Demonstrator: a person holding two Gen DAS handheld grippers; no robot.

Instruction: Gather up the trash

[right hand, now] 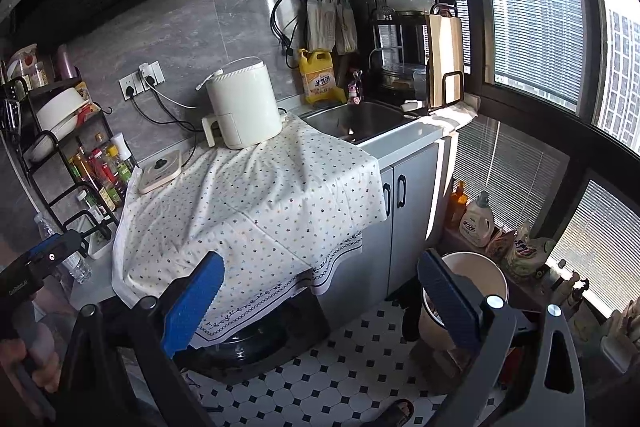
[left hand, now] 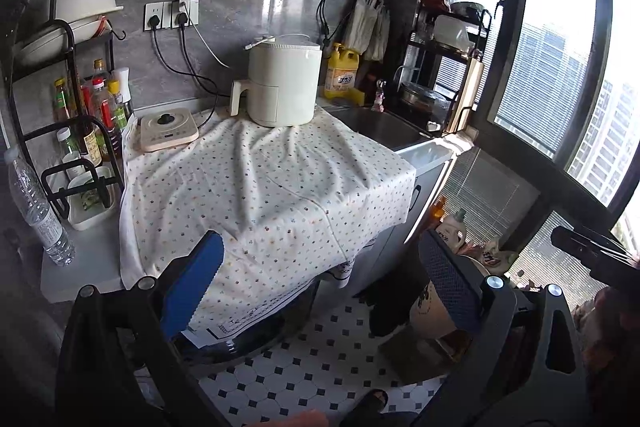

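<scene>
Standing upright at the counter's front-left corner, the clear plastic water bottle [left hand: 38, 205] lies forward-left of the empty, spread left gripper [left hand: 320, 291], the nearer one; the right gripper [right hand: 320, 291] gapes empty too.

White dotted cloth [left hand: 272, 187], cream fryer [left hand: 282, 83], yellow jug [left hand: 341, 71], b/w tiled floor [left hand: 320, 359].

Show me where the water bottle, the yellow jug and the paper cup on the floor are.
Water bottle [left hand: 38, 205]: left wrist view, on its clear ribbed body.
Yellow jug [right hand: 318, 77]: right wrist view, on its front above the label.
Paper cup [right hand: 480, 269]: right wrist view, on the inner wall below the rim.
</scene>
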